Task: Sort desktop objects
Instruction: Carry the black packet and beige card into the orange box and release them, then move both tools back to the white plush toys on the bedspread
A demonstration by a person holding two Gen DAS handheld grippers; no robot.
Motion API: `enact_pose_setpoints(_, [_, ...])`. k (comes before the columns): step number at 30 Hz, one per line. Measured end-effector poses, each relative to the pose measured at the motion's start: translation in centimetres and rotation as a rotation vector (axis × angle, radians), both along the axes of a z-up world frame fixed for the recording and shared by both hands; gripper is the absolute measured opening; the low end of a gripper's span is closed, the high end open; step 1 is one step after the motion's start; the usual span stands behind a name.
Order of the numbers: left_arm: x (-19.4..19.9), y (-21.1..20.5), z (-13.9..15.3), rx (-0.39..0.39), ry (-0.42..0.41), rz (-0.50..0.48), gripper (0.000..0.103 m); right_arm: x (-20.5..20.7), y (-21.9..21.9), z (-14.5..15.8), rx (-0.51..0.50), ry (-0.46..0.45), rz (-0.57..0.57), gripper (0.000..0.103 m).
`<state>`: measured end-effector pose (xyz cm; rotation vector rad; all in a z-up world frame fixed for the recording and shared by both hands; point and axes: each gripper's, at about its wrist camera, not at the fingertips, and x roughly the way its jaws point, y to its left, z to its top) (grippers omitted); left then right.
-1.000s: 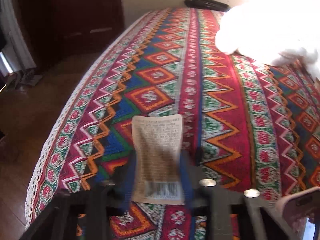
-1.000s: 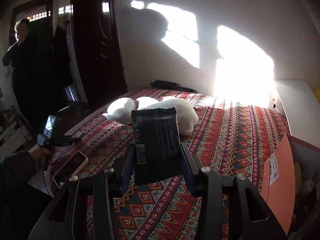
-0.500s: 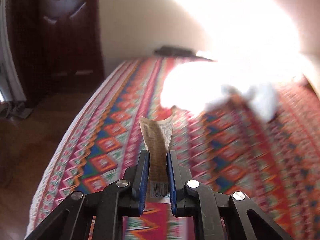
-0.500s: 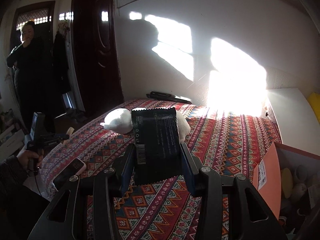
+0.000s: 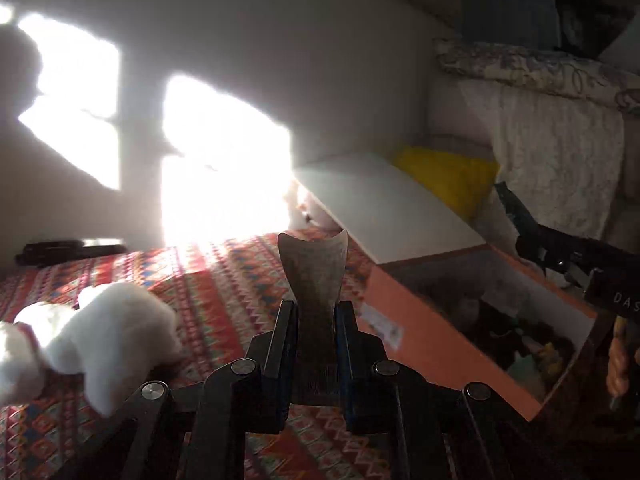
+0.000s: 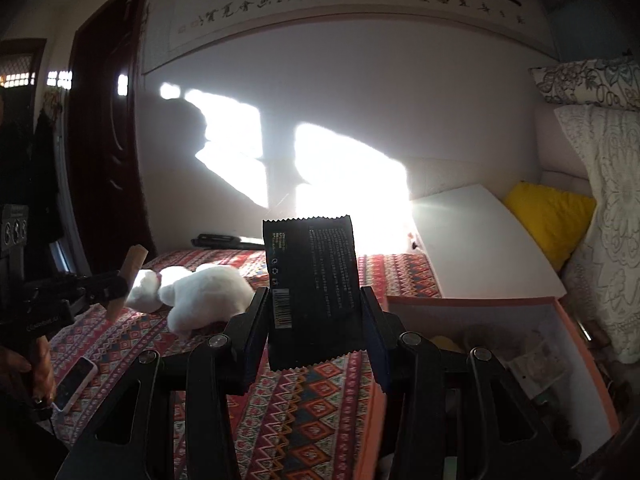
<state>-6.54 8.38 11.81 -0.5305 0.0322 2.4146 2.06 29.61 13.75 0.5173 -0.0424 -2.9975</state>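
Swinging away from the door side, the left gripper (image 5: 315,344) now faces the orange box (image 5: 448,336) at the bed's edge, so both packets are close to drop-off. Its fingers are clenched on a tan packet (image 5: 313,276), pinched into a fan shape. The right gripper (image 6: 316,320) grasps a flat black packet (image 6: 316,292) upright, beside the box. A white plush toy (image 6: 200,296) lies on the patterned bed (image 6: 304,420).

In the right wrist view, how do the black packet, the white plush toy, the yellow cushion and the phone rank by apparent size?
1. Black packet, though it is nearest the camera.
2. White plush toy and yellow cushion: about alike, so I do not rank them.
3. Phone, clearly smallest.
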Motion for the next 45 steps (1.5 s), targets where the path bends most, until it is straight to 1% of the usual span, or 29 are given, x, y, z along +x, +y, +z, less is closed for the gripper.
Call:
enact_pose_setpoints(2, [-0.7, 5.3, 0.6, 0.008, -0.011, -0.081, 0.014, 0.8, 3.4, 0.0, -0.006, 0.010, -0.087, 0.046])
enact_pose_setpoints(4, [-0.8, 10.4, 0.7, -0.003, -0.019, -0.147, 0.014, 1.6, 6.8, -0.2, -0.019, 0.011, -0.174, 0.046])
enact_pose_setpoints(7, [-0.5, 17.2, 0.3, -0.038, -0.041, -0.227, 0.014, 2.2, 12.3, -0.9, -0.084, -0.006, -0.270, 0.046])
enact_pose_setpoints(8, [-0.4, 18.9, -0.1, -0.055, -0.041, -0.228, 0.016, 2.5, 13.8, -1.2, -0.117, -0.013, -0.286, 0.046])
enact_pose_setpoints(10, [-0.2, 22.1, -0.7, -0.092, -0.037, -0.226, 0.028, 2.9, 16.7, -1.8, -0.181, -0.026, -0.317, 0.046])
enact_pose_setpoints(11, [-0.2, 22.8, -0.9, -0.097, -0.041, -0.215, 0.043, 2.9, 17.9, -2.1, -0.209, -0.028, -0.318, 0.046])
enact_pose_setpoints(12, [-0.2, 23.4, -1.1, -0.100, -0.045, -0.203, 0.053, 3.0, 18.7, -2.3, -0.227, -0.030, -0.317, 0.046])
enact_pose_setpoints(13, [-0.2, 23.9, -1.3, -0.103, -0.049, -0.191, 0.058, 3.0, 19.0, -2.5, -0.215, -0.041, -0.328, 0.047])
enact_pose_setpoints(14, [-0.3, 24.2, -1.4, -0.099, -0.054, -0.190, 0.068, 3.0, 19.4, -2.8, -0.203, -0.052, -0.339, 0.050])
enact_pose_setpoints(15, [-0.3, 24.4, -1.5, -0.093, -0.059, -0.190, 0.077, 3.0, 19.7, -3.0, -0.191, -0.063, -0.351, 0.057])
enact_pose_setpoints(16, [-0.2, 24.5, -1.5, -0.094, -0.052, -0.178, 0.080, 2.9, 19.7, -3.2, -0.161, -0.078, -0.379, 0.065])
enact_pose_setpoints(17, [-0.2, 24.5, -1.6, -0.101, -0.041, -0.162, 0.082, 3.0, 19.8, -3.4, -0.137, -0.082, -0.400, 0.077])
enact_pose_setpoints(18, [-0.1, 24.6, -1.6, -0.112, -0.034, -0.151, 0.082, 3.1, 19.9, -3.6, -0.113, -0.085, -0.421, 0.080])
enact_pose_setpoints(20, [0.0, 24.5, -1.7, -0.133, -0.021, -0.129, 0.082, 3.2, 19.9, -3.7, -0.090, -0.088, -0.434, 0.080])
enact_pose_setpoints(25, [-0.2, 22.9, -1.6, -0.140, -0.024, -0.071, 0.084, 3.3, 19.9, -3.5, -0.126, -0.082, -0.436, 0.081])
enact_pose_setpoints(28, [-0.4, 20.7, -1.5, -0.138, -0.017, -0.035, 0.087, 2.9, 18.5, -3.1, -0.122, -0.075, -0.422, 0.082])
enact_pose_setpoints(31, [-0.7, 17.5, -1.3, -0.149, -0.005, 0.018, 0.088, 1.9, 16.4, -2.8, -0.116, -0.074, -0.389, 0.083])
enact_pose_setpoints(34, [-1.3, 13.3, -1.3, -0.157, 0.000, 0.084, 0.090, 0.4, 13.7, -2.6, -0.115, -0.075, -0.347, 0.084])
enact_pose_setpoints(38, [-2.1, 5.5, -1.4, -0.169, 0.007, 0.209, 0.093, -2.1, 8.6, -2.3, -0.118, -0.073, -0.268, 0.088])
enact_pose_setpoints(42, [-3.3, -3.0, -2.6, -0.213, 0.017, 0.356, 0.098, -6.0, 1.9, -2.9, -0.093, -0.091, -0.154, 0.092])
enact_pose_setpoints(45, [-4.7, -9.1, -4.5, -0.262, 0.004, 0.454, 0.099, -8.5, -3.8, -4.0, -0.055, -0.118, -0.051, 0.094])
